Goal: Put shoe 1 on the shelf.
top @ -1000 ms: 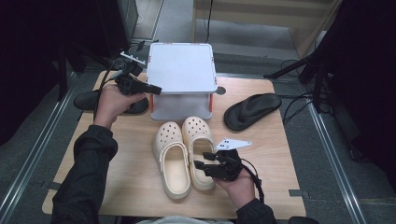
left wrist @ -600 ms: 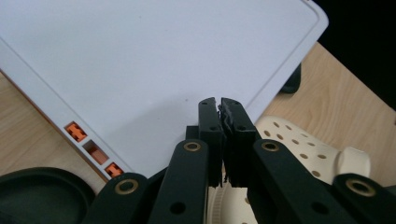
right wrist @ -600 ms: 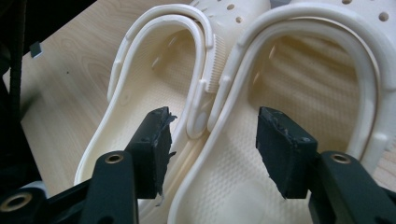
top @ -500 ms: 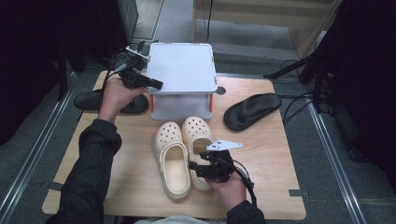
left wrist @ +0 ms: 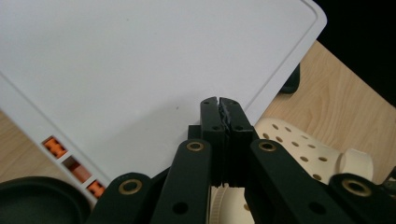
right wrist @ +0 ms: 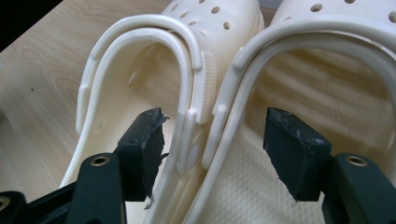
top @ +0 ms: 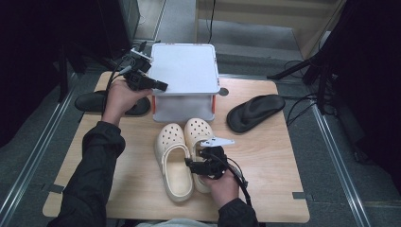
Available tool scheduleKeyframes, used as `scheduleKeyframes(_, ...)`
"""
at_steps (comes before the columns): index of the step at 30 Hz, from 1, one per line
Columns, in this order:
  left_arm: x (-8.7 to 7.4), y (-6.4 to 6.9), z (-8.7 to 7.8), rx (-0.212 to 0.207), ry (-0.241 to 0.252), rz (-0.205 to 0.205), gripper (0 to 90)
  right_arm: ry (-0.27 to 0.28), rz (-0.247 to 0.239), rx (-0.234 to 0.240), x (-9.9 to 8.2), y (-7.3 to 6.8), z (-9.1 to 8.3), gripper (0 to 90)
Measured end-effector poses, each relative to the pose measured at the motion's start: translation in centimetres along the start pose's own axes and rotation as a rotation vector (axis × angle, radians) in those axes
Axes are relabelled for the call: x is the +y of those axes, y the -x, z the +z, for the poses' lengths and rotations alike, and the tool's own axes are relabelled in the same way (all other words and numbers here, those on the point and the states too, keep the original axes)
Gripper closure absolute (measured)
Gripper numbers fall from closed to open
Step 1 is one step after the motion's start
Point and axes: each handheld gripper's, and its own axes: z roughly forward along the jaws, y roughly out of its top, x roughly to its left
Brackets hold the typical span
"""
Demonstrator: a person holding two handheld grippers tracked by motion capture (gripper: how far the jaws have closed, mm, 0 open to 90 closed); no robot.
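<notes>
Two cream clogs [top: 172, 161] lie side by side at the table's middle, toes toward a white lidded box [top: 184, 68]. My right gripper [top: 190, 164] sits low over their heel ends. Its jaws have just been opening and stand wide. In the right gripper view the gripper [right wrist: 215, 140] straddles the adjoining walls of the left clog [right wrist: 140, 60] and the right clog [right wrist: 327, 93], and the pads press on neither. My left gripper [top: 158, 85] is shut and empty at the box's left edge. In its own view the left gripper [left wrist: 219, 105] points over the white lid [left wrist: 116, 60].
A black flip-flop [top: 97, 101] lies left of the box under my left hand. Another black flip-flop [top: 255, 111] lies at the right of the wooden table [top: 274, 161]. Orange latches [left wrist: 70, 163] line the box's side. Dark floor and metal rails surround the table.
My right gripper has slid left over the clogs' heel openings and its jaws have spread wider. The left hand has stayed by the box.
</notes>
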Motion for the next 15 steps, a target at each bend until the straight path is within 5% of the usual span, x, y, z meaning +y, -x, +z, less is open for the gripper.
scheduleKeyframes(15,0.4,0.5,0.7,-0.016,0.004,-0.012,89.5,-0.008,0.053,-0.069,1.4,-0.7,2.7,46.6)
